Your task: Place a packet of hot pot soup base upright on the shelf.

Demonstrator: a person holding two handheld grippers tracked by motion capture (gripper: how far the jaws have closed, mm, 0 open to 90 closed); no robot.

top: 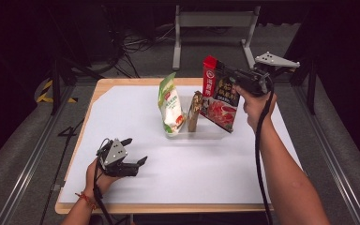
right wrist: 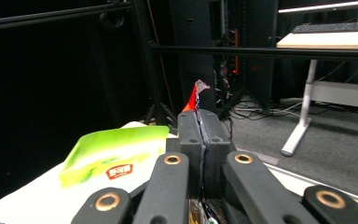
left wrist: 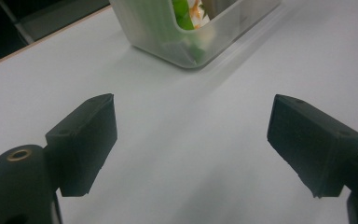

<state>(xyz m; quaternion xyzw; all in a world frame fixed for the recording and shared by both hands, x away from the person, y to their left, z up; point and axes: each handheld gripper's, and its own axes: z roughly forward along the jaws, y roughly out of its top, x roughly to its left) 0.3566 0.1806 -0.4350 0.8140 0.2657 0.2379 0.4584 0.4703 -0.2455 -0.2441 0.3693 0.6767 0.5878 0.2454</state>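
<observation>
My right gripper (top: 233, 78) is shut on the upper edge of a red and black food packet (top: 219, 101) and holds it upright, tilted, over the right end of a clear plastic bin (top: 207, 134). In the right gripper view the jaws (right wrist: 200, 117) pinch the packet's thin edge, and its red corner (right wrist: 193, 99) sticks up past them. A green and white pouch (top: 170, 105) stands in the bin's left end, with a slim brown packet (top: 194, 111) beside it. My left gripper (top: 137, 150) rests open near the table's front left, nothing between its jaws (left wrist: 191, 105), facing the bin (left wrist: 191, 46).
A white sheet (top: 178, 164) covers the wooden table (top: 98, 86). Behind the table stand a grey metal frame (top: 213, 21) and loose cables (top: 136, 44) on the floor. Metal rails (top: 33, 154) run along both sides of the table.
</observation>
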